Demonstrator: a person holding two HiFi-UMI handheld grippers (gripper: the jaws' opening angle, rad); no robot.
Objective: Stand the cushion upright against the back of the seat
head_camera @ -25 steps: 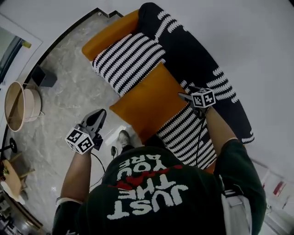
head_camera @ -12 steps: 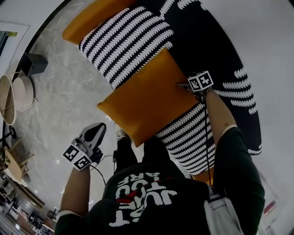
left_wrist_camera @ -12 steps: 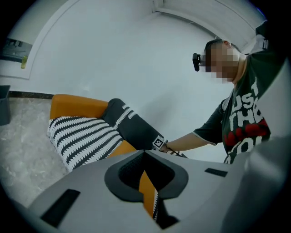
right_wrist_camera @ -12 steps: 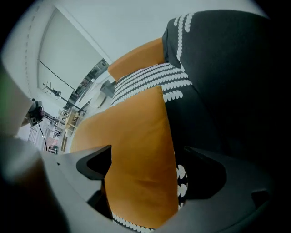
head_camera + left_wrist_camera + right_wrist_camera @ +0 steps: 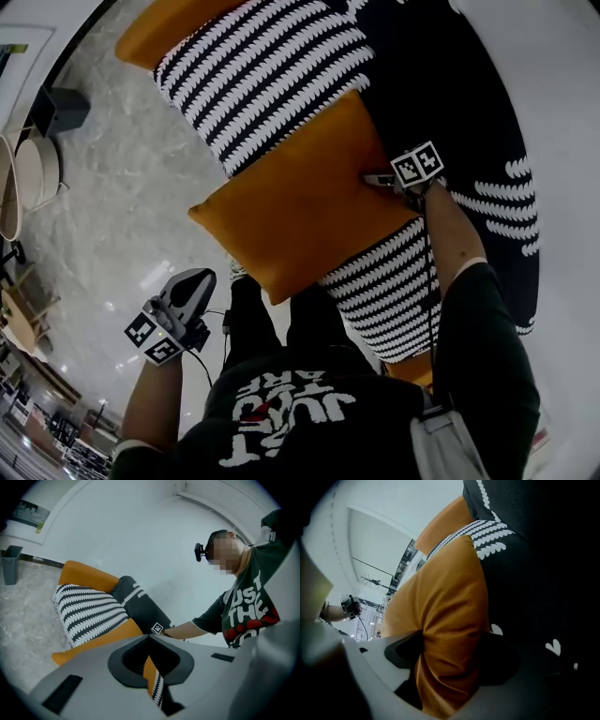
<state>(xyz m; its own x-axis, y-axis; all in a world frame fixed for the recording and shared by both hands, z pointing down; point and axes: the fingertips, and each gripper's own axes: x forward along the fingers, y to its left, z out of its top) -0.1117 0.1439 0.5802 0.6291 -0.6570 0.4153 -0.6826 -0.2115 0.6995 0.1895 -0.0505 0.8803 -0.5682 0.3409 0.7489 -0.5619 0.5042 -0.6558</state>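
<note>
An orange cushion (image 5: 300,202) lies tilted across the black-and-white striped seat (image 5: 262,84) of a sofa. Its far edge is close to the black backrest (image 5: 450,94). My right gripper (image 5: 375,178) grips that far edge beside the backrest. In the right gripper view the orange fabric (image 5: 440,606) bunches between the jaws of the right gripper (image 5: 450,667), which are closing on it. My left gripper (image 5: 199,278) hangs over the floor, left of the sofa's front and apart from the cushion. In its own view the left gripper (image 5: 150,638) has its tips together with nothing between them, and the cushion (image 5: 93,641) lies beyond.
An orange armrest (image 5: 159,28) ends the sofa at the far left. On the marble floor stand a dark bin (image 5: 61,108) and a round wooden table (image 5: 19,178). The person's legs and shoe (image 5: 239,272) are in front of the seat.
My right gripper has come down with the cushion's edge, closer to the backrest. My left gripper has sunk lower and away from the sofa. The head view has shifted toward the seat.
</note>
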